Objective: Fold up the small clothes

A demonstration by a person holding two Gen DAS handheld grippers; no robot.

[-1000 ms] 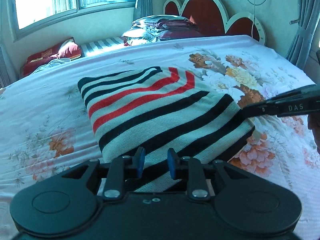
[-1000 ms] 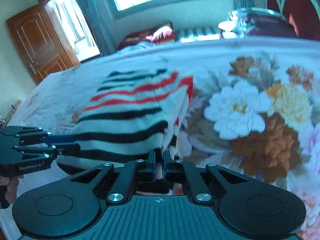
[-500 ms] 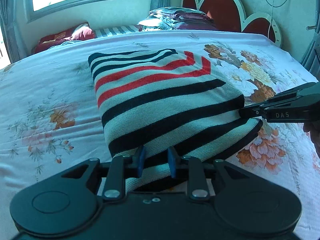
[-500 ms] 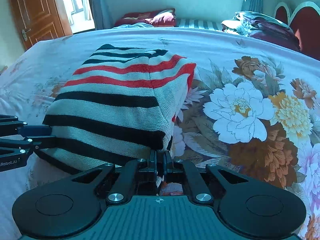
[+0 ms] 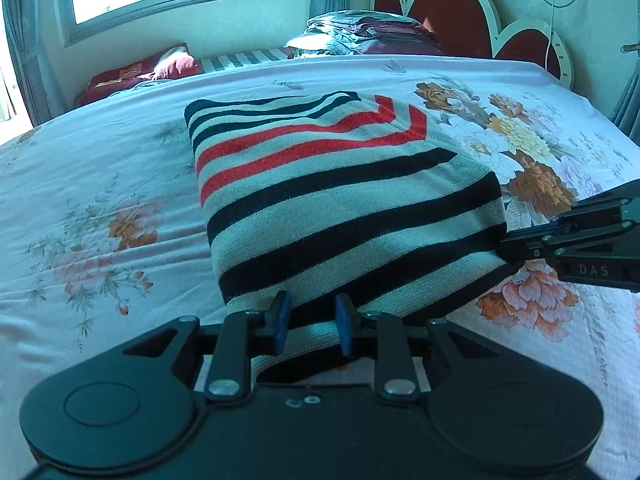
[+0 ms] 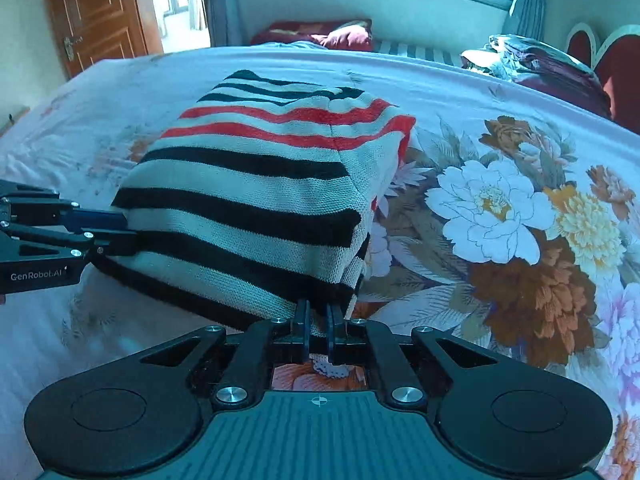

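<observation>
Grippers pinch the near hem of the striped sweater (image 5: pixel 344 216), the left gripper (image 5: pixel 310 322) clamped on its near left corner and the right gripper (image 6: pixel 318 326) clamped on its near right corner, the folded knit lying mid-bed on the floral bedsheet (image 6: pixel 500 208).

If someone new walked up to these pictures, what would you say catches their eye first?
First the striped sweater, black, cream and red bands, folded in the middle of the flower-printed bed sheet. Next, the two black grippers at its near edge: the left gripper and the right gripper each pinch a corner of the knit. Behind, a red scalloped headboard with folded bedding stacked before it.
</observation>
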